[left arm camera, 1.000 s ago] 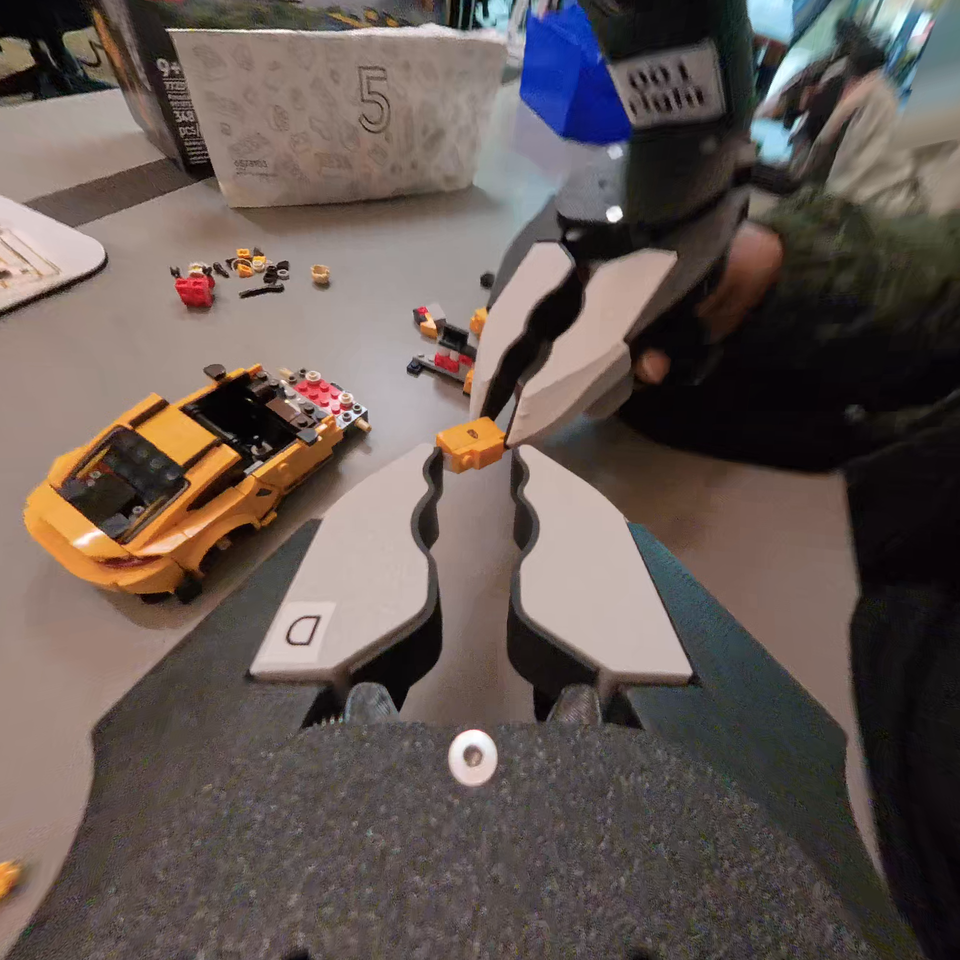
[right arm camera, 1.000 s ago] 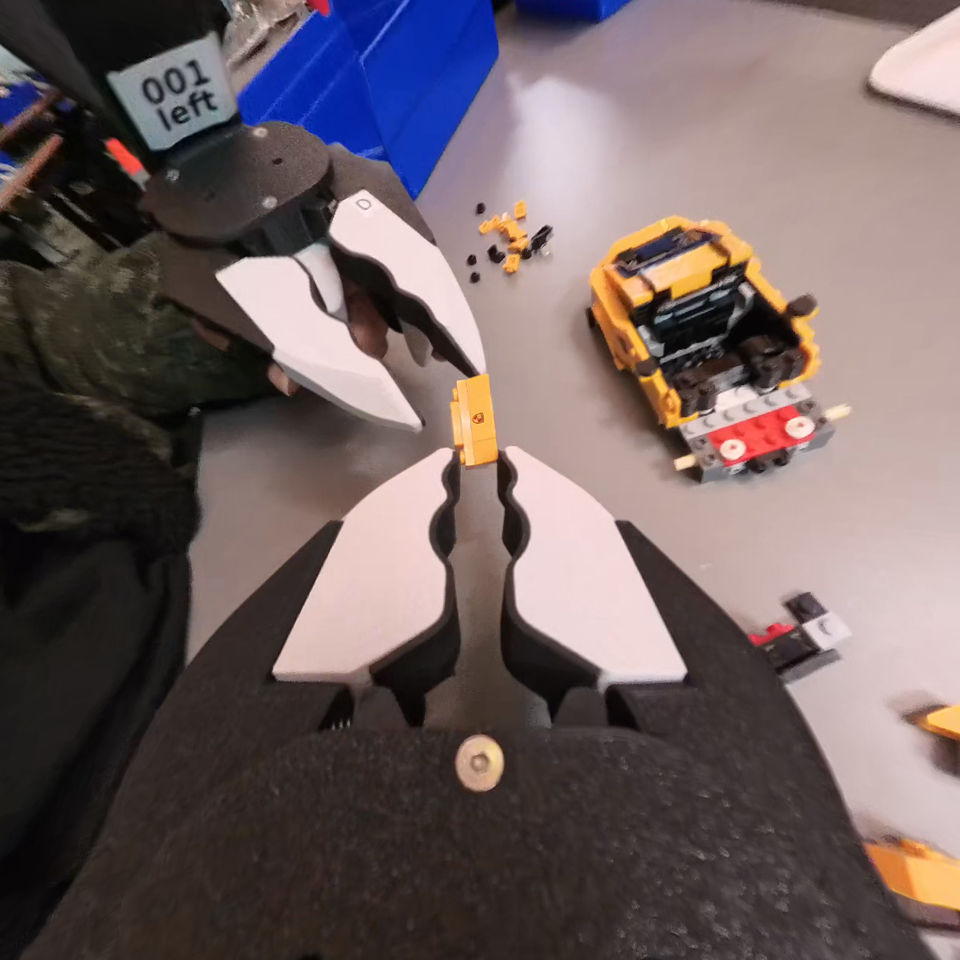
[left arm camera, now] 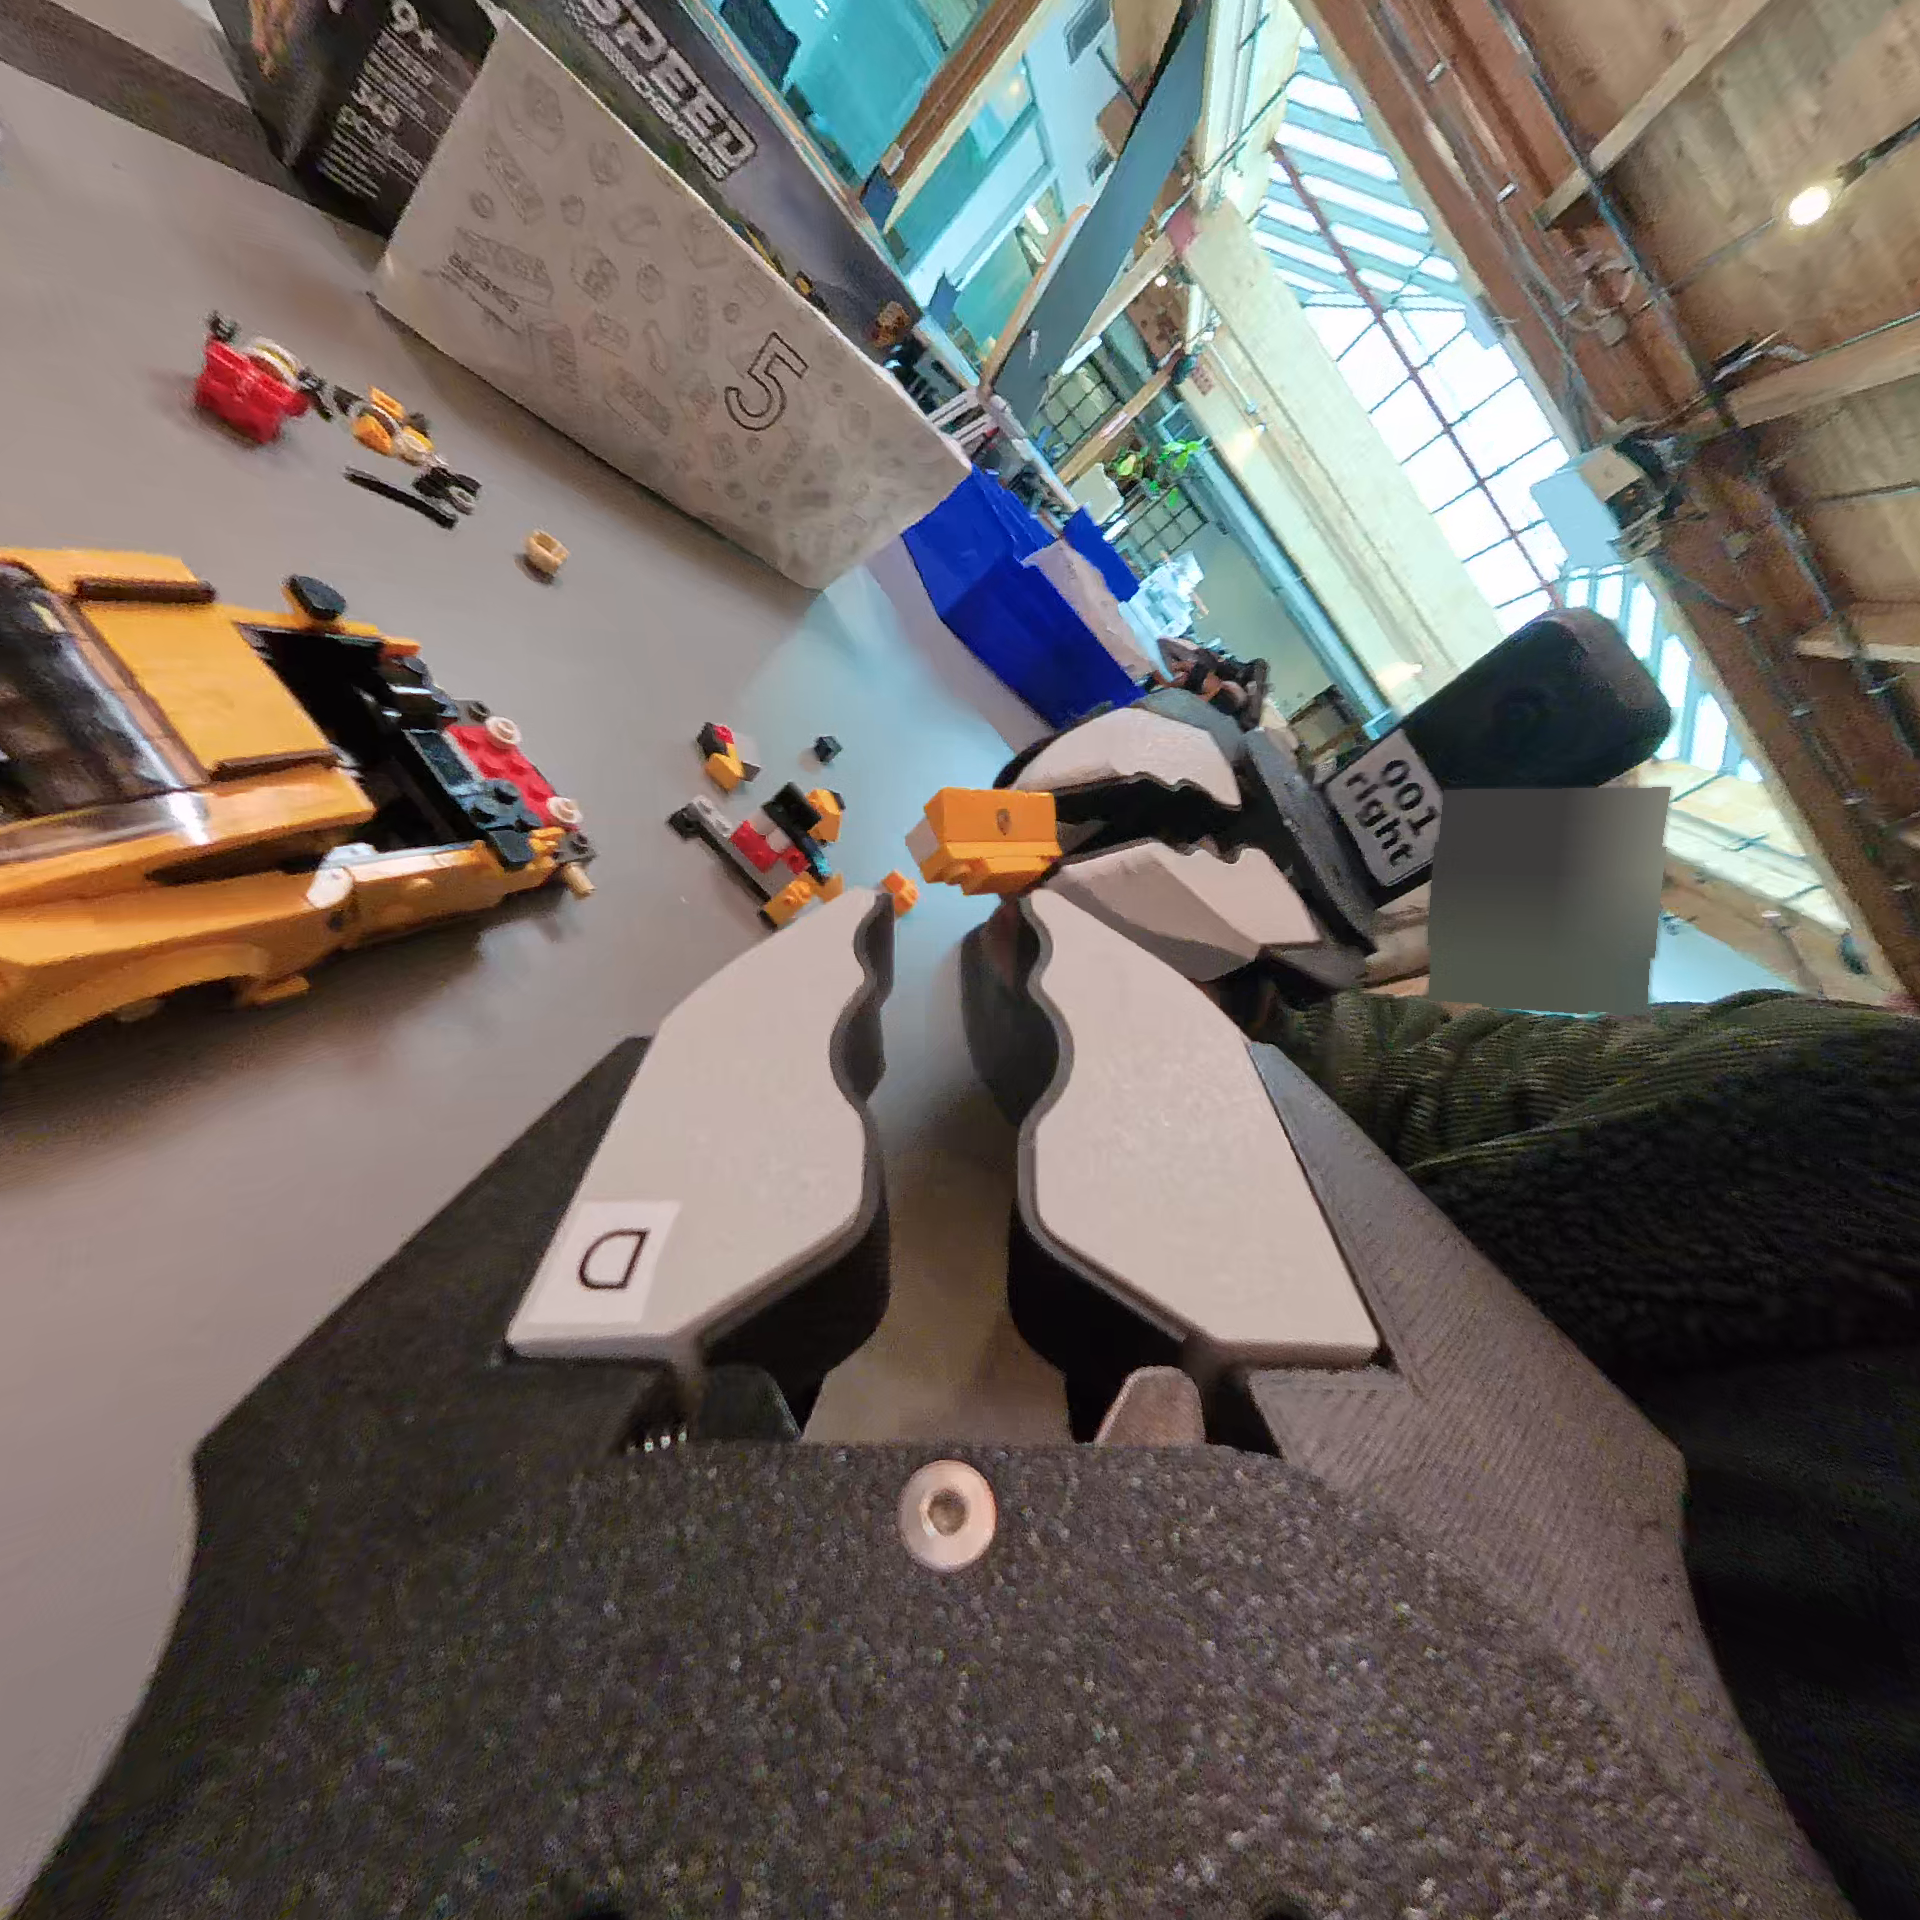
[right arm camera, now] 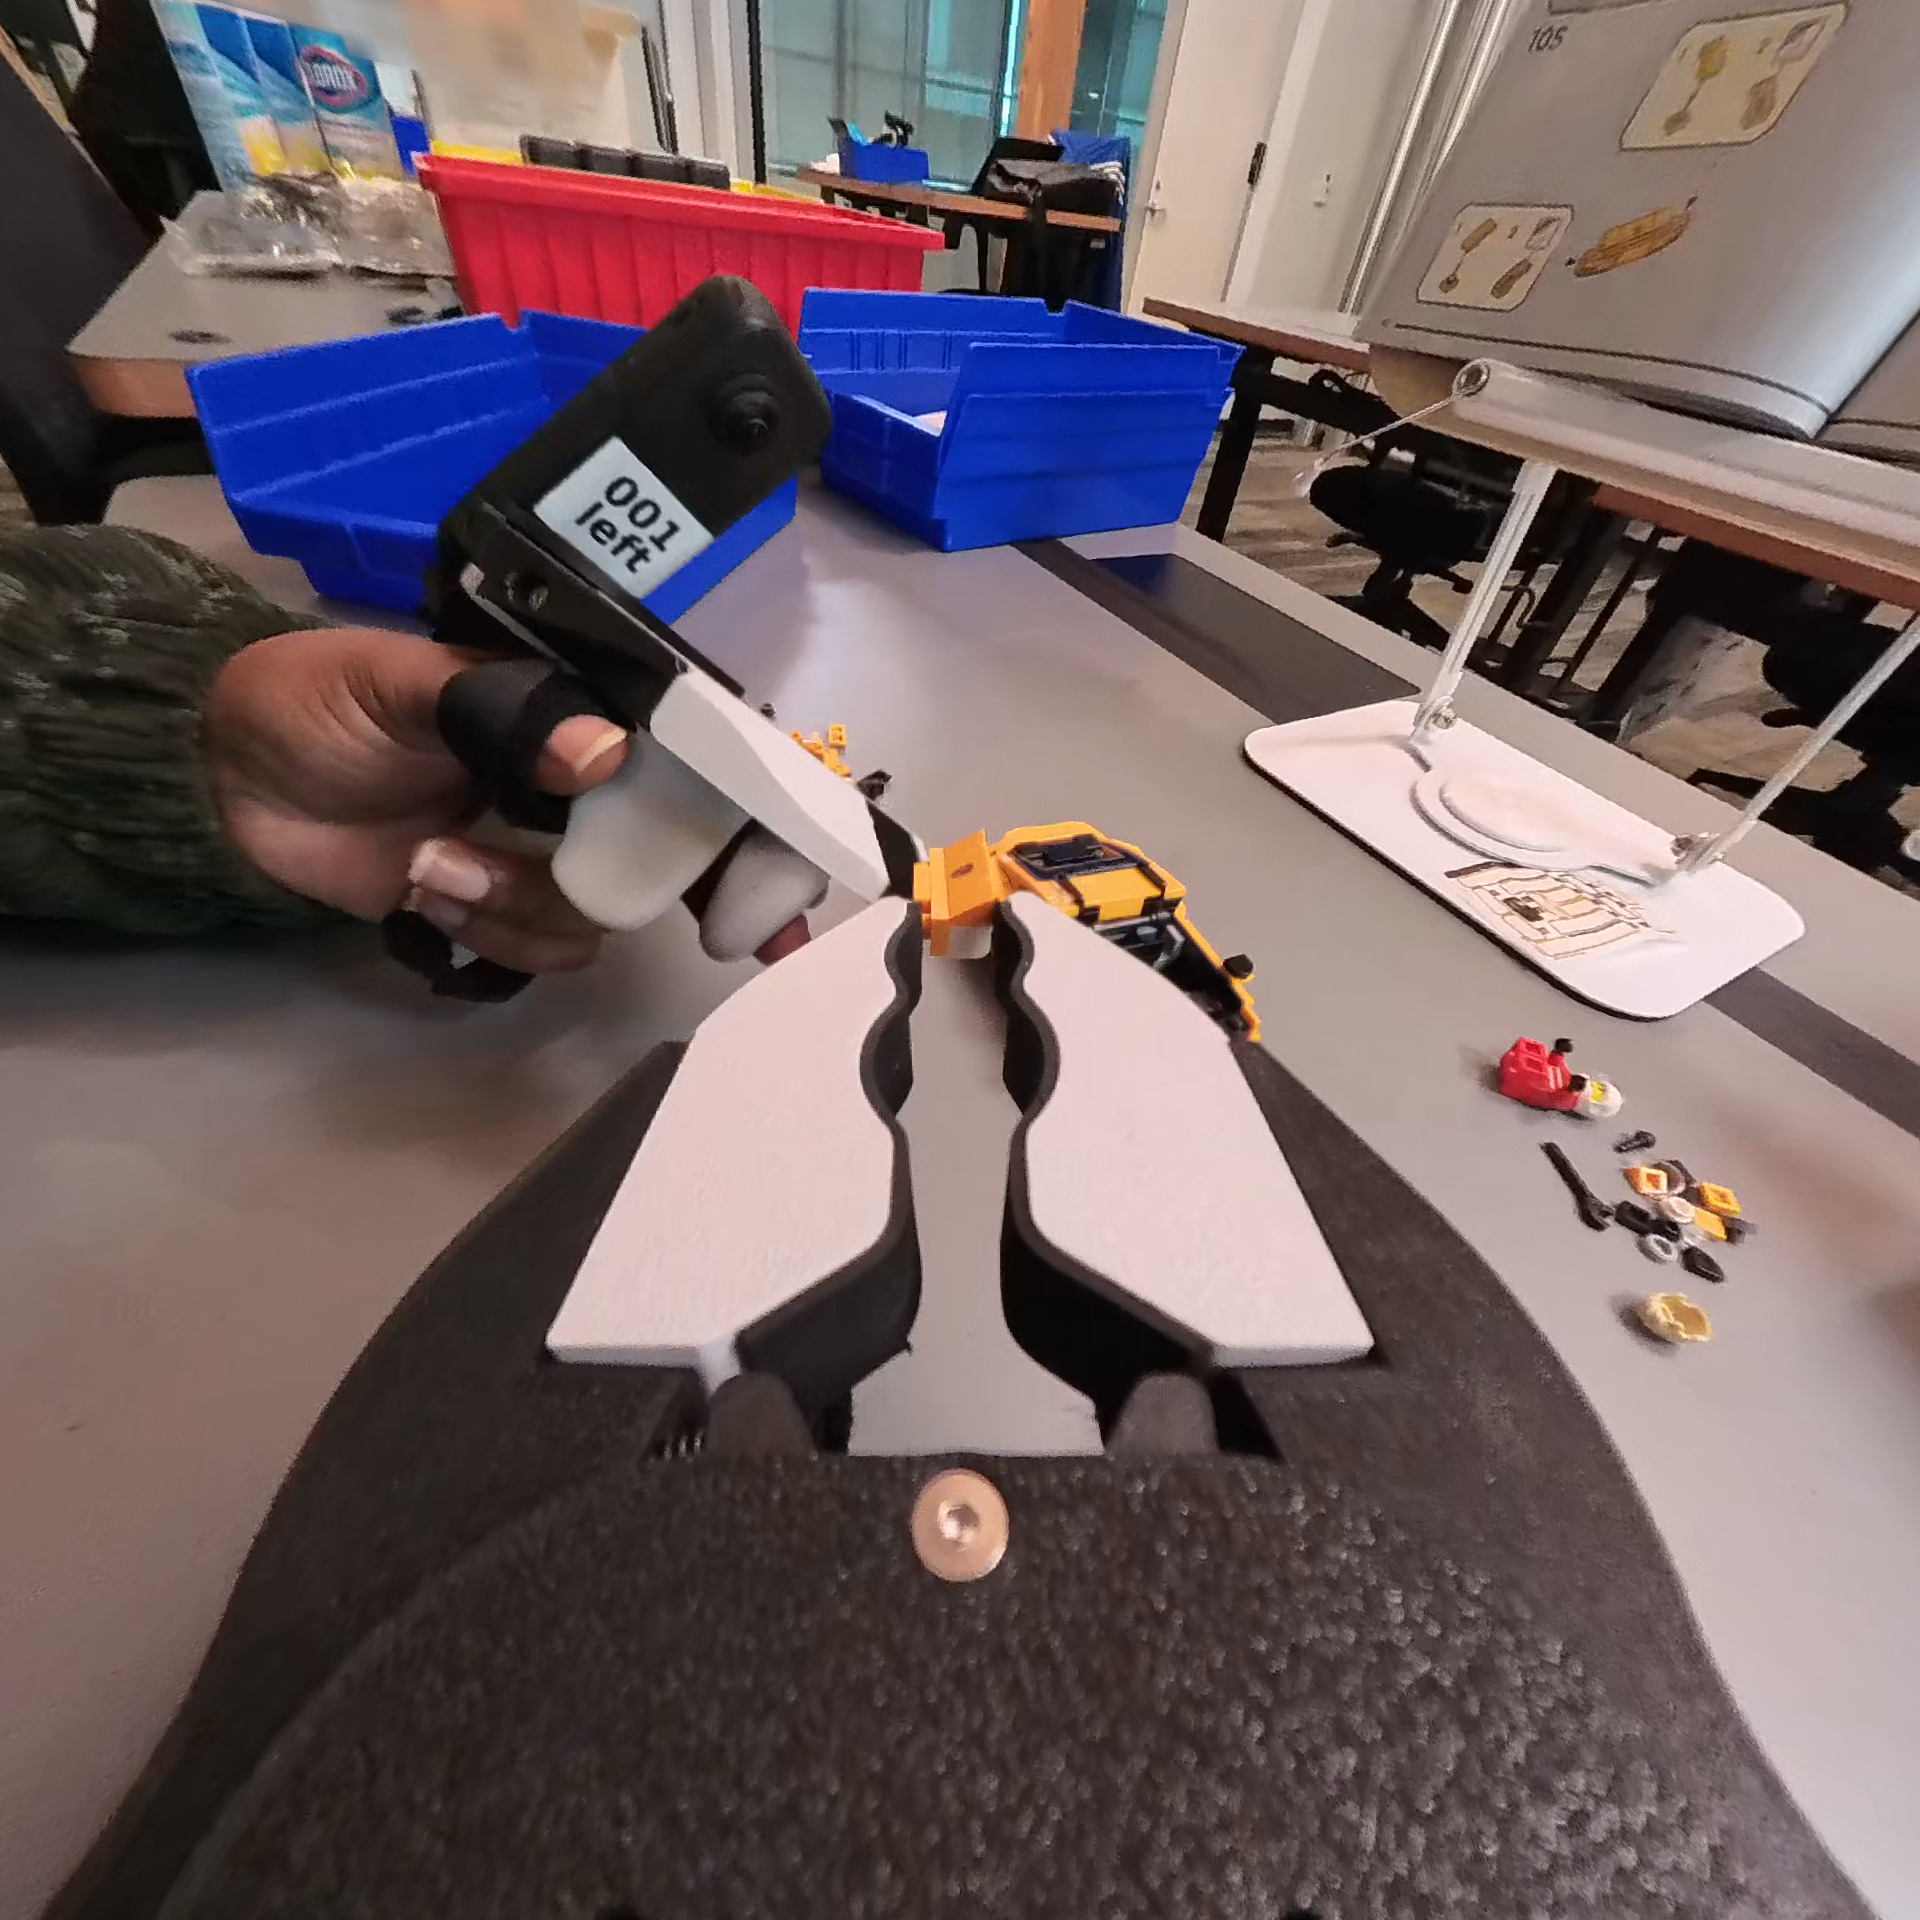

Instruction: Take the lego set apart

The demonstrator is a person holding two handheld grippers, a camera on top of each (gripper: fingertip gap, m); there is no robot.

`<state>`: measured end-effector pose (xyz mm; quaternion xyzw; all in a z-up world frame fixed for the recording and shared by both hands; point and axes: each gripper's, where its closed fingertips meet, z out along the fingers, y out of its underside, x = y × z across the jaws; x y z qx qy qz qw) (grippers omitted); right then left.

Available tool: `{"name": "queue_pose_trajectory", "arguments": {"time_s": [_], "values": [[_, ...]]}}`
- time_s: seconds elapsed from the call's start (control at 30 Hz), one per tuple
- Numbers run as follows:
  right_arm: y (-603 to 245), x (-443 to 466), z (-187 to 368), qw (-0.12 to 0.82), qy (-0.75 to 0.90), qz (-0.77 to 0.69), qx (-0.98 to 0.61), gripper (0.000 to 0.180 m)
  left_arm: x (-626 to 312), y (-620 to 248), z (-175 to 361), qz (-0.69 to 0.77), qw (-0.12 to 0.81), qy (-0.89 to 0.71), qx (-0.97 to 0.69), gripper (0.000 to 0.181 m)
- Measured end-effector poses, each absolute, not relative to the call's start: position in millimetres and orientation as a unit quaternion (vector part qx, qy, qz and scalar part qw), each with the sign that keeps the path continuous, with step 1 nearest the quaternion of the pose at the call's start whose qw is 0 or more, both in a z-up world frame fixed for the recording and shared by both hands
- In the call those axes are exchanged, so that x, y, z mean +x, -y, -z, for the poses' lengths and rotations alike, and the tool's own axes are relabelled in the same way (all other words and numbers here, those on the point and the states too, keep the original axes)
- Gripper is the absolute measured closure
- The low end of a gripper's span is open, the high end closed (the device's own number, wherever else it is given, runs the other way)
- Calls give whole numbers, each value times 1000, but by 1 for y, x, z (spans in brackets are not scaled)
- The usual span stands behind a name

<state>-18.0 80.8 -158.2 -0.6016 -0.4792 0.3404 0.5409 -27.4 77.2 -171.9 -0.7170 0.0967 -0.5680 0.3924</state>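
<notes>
The right gripper (right arm camera: 951, 920) pinches a small orange lego chunk (right arm camera: 961, 896) between its fingertips and holds it in the air above the grey table (right arm camera: 312, 1143), probably so that the other claw can work on it without the table in the way. The left gripper (left arm camera: 951, 914) has its fingers a little apart with nothing between them. In the right wrist view its tip comes to the left side of the chunk, but I cannot tell if it touches it; I judge it is looking for a small part to pull off. In the left wrist view the chunk (left arm camera: 982, 836) sits just ahead of the left claw's tips. Behind the chunk, from the right claw, stands the yellow lego car (right arm camera: 1132, 914), with its back end already open and black, grey and red parts showing (left arm camera: 468, 769). To the right of the right claw lie loose small pieces (right arm camera: 1662, 1210) and a red piece (right arm camera: 1536, 1070), well apart from the car, so sorted parts do not mix. Two blue bins (right arm camera: 1018, 416) stand far ahead.
</notes>
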Motion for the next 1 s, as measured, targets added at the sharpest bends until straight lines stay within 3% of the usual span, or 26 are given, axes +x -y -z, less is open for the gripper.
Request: {"name": "queue_pose_trajectory", "arguments": {"time_s": [0.07, 0.3, 0.5, 0.77, 1.0], "values": [[-80, -19, 160, 543, 484, -335, -599, 167, -23, -76, 168, 600, 378, -79, -701, 157], [-64, -24, 175, 534, 552, -297, -568, 178, -28, -75, 160, 627, 368, -77, -682, 181], [-47, -29, 194, 510, 617, -261, -539, 180, -20, -70, 177, 528, 379, -167, -741, 181], [-34, -18, 241, 399, 700, -217, -550, 180, -17, -59, 236, 385, 309, -273, -825, 181], [-36, -13, 238, 397, 701, -217, -551, 178, -11, -54, 254, 317, 307, -337, -832, 180]]}}
